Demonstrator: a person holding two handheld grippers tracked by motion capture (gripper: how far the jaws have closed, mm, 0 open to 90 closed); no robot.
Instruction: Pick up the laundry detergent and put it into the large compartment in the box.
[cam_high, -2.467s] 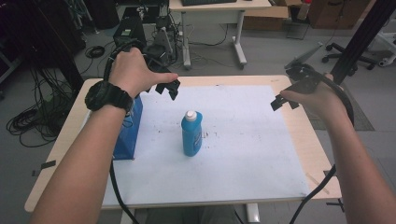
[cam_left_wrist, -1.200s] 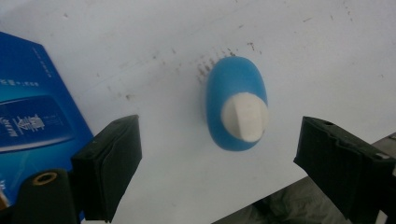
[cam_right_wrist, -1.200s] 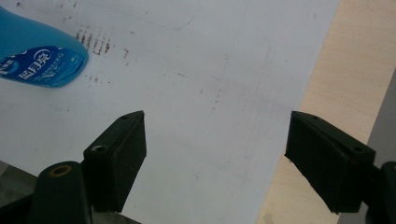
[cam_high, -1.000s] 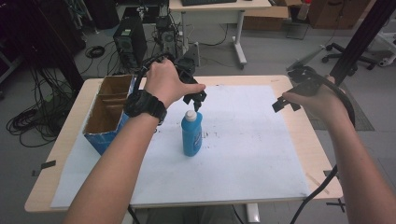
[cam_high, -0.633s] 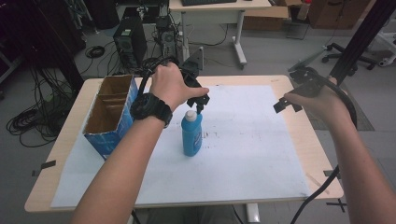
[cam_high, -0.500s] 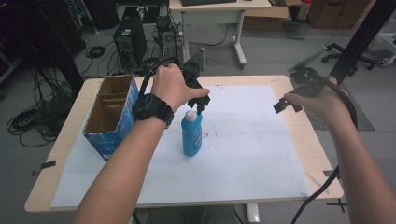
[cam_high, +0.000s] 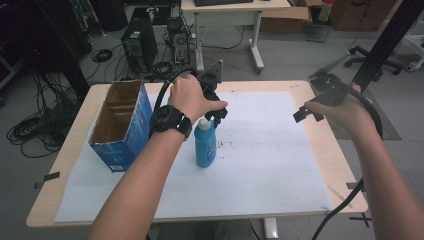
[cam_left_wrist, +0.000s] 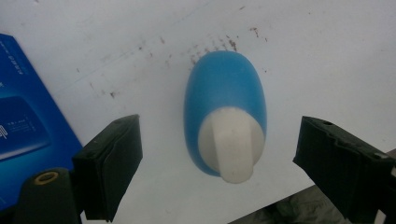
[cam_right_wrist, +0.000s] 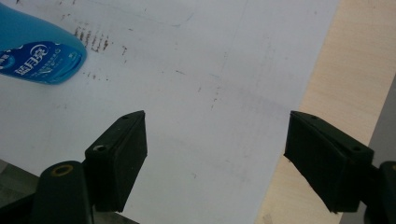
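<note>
A blue bottle (cam_high: 205, 146) with a white cap (cam_high: 204, 122) stands upright near the middle of the white paper sheet (cam_high: 260, 155). My left gripper (cam_high: 216, 113) hovers right above its cap, open. In the left gripper view the bottle (cam_left_wrist: 225, 116) is seen from above, its white cap (cam_left_wrist: 231, 147) between the two wide-apart jaws, touching neither. My right gripper (cam_high: 309, 113) is held open over the sheet's right side, well away from the bottle. The right gripper view catches the bottle's labelled lower body (cam_right_wrist: 39, 51) at the top left.
A blue cardboard box (cam_high: 120, 127) with open top and inner dividers stands at the table's left, close to the bottle; its blue side (cam_left_wrist: 23, 130) shows in the left gripper view. The wooden table edge (cam_right_wrist: 345, 70) runs beside the sheet at right.
My left gripper swung from beside the box across to above the bottle and has come down slightly over its cap. The right gripper has stayed in place.
</note>
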